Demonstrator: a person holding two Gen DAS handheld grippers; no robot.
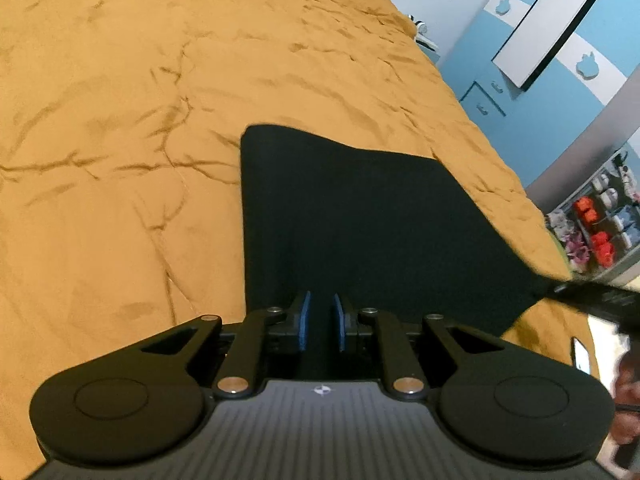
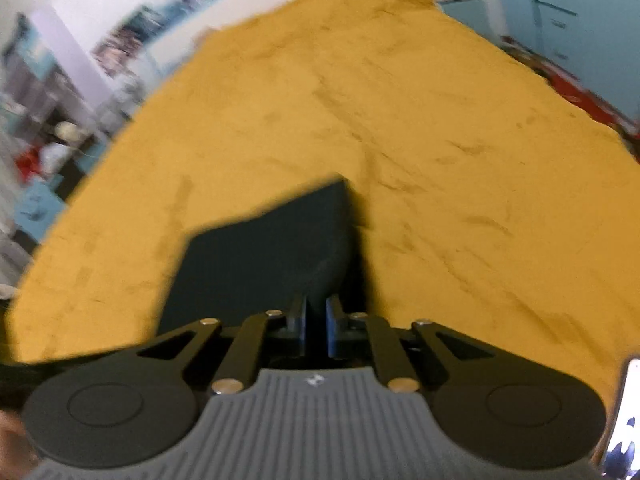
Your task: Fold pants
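Left wrist view showed the left gripper (image 1: 320,322) with its jaws clamped on the near edge of the dark pants (image 1: 360,220), spread on the mustard bedspread (image 1: 120,120); the right gripper (image 2: 316,326) likewise pinched the pants (image 2: 272,256) with jaws nearly together

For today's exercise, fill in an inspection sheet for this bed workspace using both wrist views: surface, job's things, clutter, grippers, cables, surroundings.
Surface: mustard bedspread, creased, covering the bed.
Job's things: dark pants lying on the bedspread, partly lifted at the near edge.
Clutter: nothing seen on the bedspread besides the pants.
Grippers: left gripper narrowly closed with dark cloth between its blue pads; right gripper shut on the pants, view blurred.
Cables: nothing seen.
Surroundings: blue and white cabinets; shelf with red and white items; a phone screen at the right edge.
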